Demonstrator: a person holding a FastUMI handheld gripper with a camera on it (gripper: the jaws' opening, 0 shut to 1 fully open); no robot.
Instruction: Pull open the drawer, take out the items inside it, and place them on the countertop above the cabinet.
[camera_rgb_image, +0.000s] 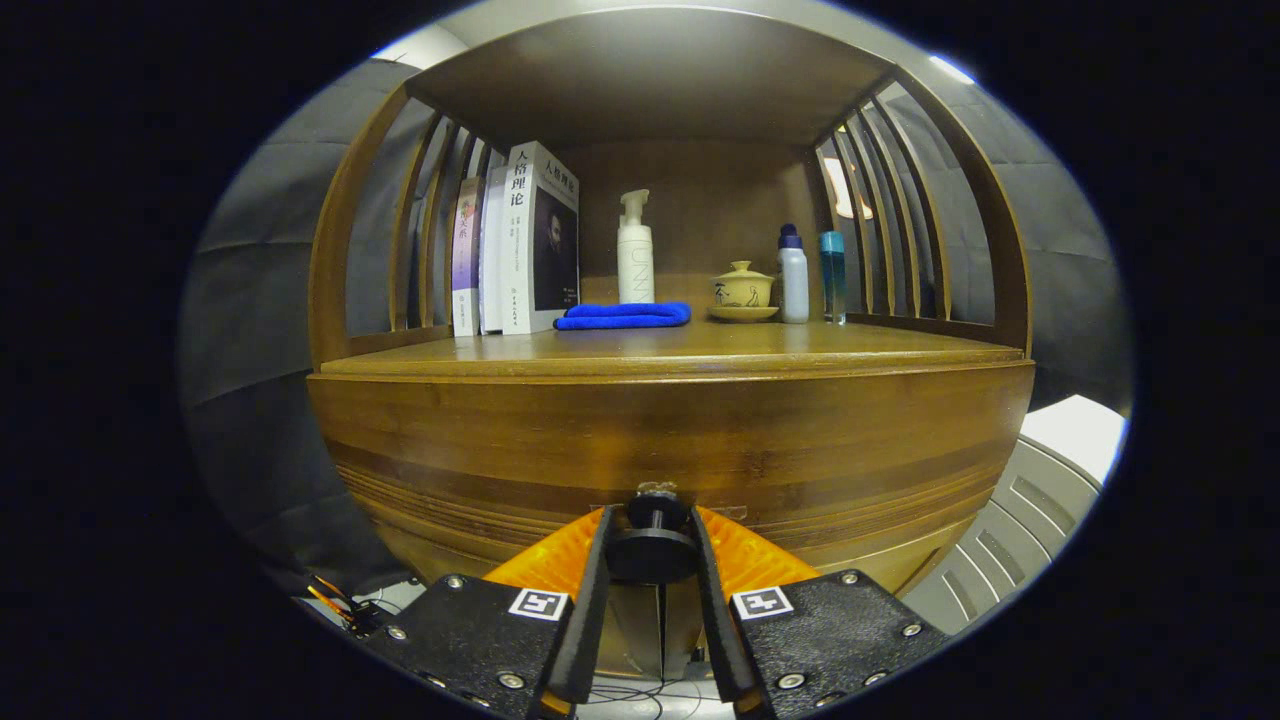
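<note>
A small round black knob (652, 548) juts from the lower middle of the brown wooden drawer front (670, 450), and the gripper (652, 528) has its two fingers closed against the knob's left and right sides, clamping it. Directly above the drawer front lies the flat wooden countertop (720, 350), inside a slatted wooden cabinet frame. On the countertop, from left to right, stand upright white books (525, 245), a folded blue cloth (624, 316) with a white pump bottle (635, 252) behind it, a small yellow lidded teacup on a saucer (743, 291), a white bottle with a dark cap (793, 275) and a slim blue bottle (832, 276).
</note>
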